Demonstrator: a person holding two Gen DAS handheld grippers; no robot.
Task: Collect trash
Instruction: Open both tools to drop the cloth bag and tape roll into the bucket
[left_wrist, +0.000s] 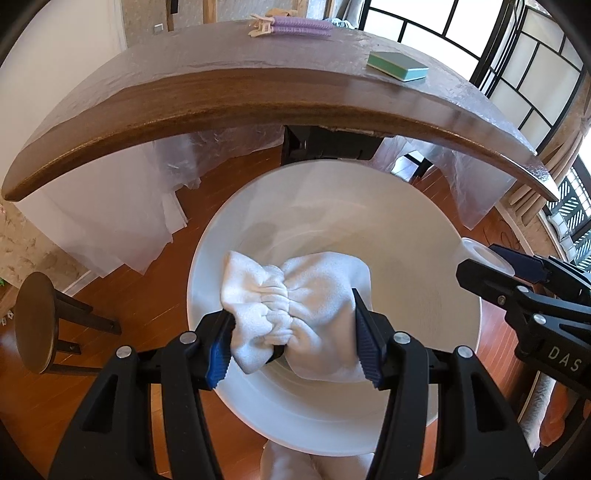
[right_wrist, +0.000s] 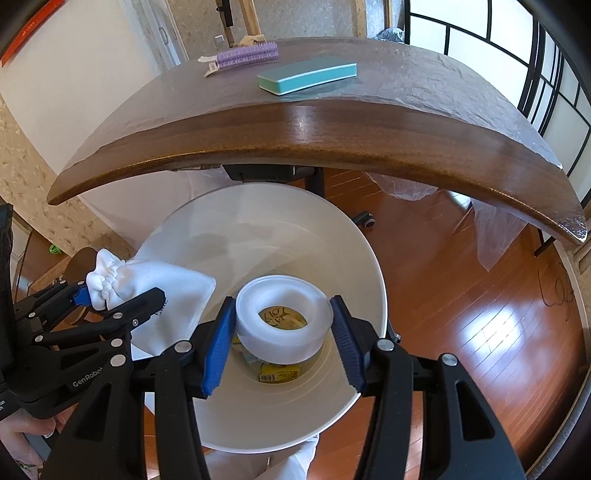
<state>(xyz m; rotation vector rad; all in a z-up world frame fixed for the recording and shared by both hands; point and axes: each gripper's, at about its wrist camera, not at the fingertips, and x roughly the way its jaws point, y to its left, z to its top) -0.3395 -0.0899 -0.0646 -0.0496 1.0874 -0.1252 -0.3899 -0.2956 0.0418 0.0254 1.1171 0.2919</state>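
On my left, the left gripper (left_wrist: 291, 341) pinches a bunched white cloth pouch (left_wrist: 295, 295), hanging right over the mouth of the white bin (left_wrist: 443, 295). Moving right, my right gripper (right_wrist: 282, 341) clamps a translucent tape roll (right_wrist: 282, 325) between its blue pads (right_wrist: 218, 354), also above the bin's opening, with yellow wrappers (right_wrist: 277, 371) lying at the bottom below it.

The left gripper (left_wrist: 293, 341) and right gripper (right_wrist: 282, 345) are built of black plastic arms fastened by silver round-headed screws; ribbed blue pads (right_wrist: 218, 350) are fitted inside the jaws; white "GenRobot" and "DAS" lettering is printed on the bodies.
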